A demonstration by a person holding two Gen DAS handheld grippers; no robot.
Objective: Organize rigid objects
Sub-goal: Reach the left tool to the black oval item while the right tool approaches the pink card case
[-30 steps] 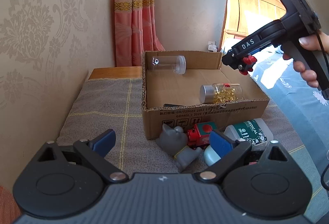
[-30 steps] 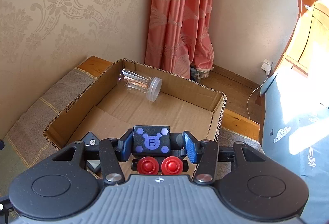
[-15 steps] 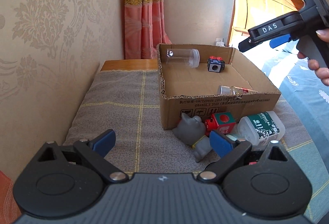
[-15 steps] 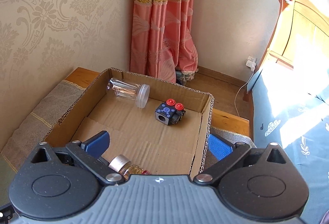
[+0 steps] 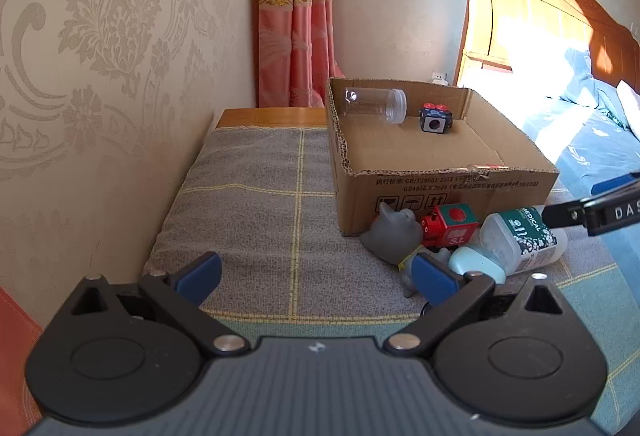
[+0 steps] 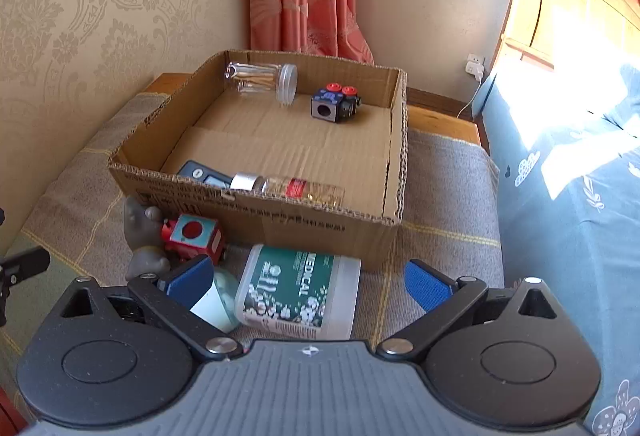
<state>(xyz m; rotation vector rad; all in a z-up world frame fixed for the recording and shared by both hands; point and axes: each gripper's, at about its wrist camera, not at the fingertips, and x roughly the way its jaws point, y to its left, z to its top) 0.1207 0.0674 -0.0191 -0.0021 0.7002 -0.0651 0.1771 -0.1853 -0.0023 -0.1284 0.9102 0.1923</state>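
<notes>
Bottle: white MEDICAL bottle (image 6: 298, 294) on its side on the blanket (image 6: 440, 187), just before the cardboard box (image 6: 320, 228).
Right gripper (image 6: 308, 286): jaws wide, empty, above it.
Left gripper (image 5: 316, 278): opening, empty.
Tip: straddle the bottle's body squarely, clear of the red toy train (image 6: 192, 236).

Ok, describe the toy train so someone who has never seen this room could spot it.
Find the cardboard box on the grey blanket. Against its near outer wall, between the grey cat figure and the green-labelled bottle, sits the toy train: the only red thing outside the box.
</notes>
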